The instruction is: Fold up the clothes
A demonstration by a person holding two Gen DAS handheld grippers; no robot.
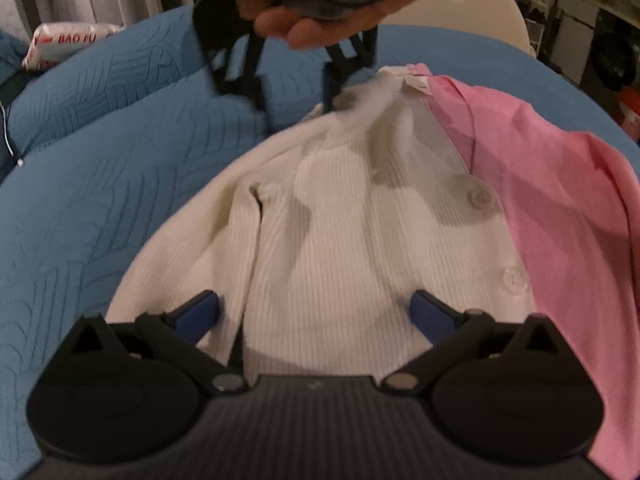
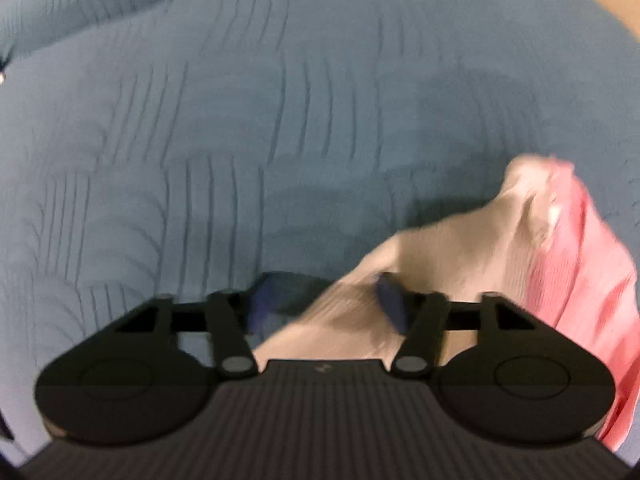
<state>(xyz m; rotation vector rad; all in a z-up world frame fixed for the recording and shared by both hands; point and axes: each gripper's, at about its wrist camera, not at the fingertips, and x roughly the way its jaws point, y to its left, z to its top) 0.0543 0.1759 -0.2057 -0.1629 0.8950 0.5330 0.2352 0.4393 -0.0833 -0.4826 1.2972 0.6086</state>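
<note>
A cream ribbed cardigan (image 1: pixel 340 240) lies on the blue quilted bedspread (image 1: pixel 100 160), its button edge (image 1: pixel 478 196) on the right. A pink garment (image 1: pixel 560 200) lies along its right side, partly under it. My left gripper (image 1: pixel 314 308) hovers open over the cardigan's near part, its blue pads (image 1: pixel 204 308) spread wide with the knit below them. A hand (image 1: pixel 312 20) holds my right gripper (image 1: pixel 296 96) at the cardigan's far edge. In the blurred right wrist view, my right gripper (image 2: pixel 326 304) stands open, a fold of the cardigan (image 2: pixel 440 248) between its pads beside the pink garment (image 2: pixel 580 280).
Bare bedspread (image 2: pixel 240 120) stretches left and beyond the clothes. A white printed package (image 1: pixel 60 44) lies at the bed's far left. A cream rounded chair back (image 1: pixel 480 0) stands behind the bed, with cluttered shelves (image 1: pixel 592 20) at the far right.
</note>
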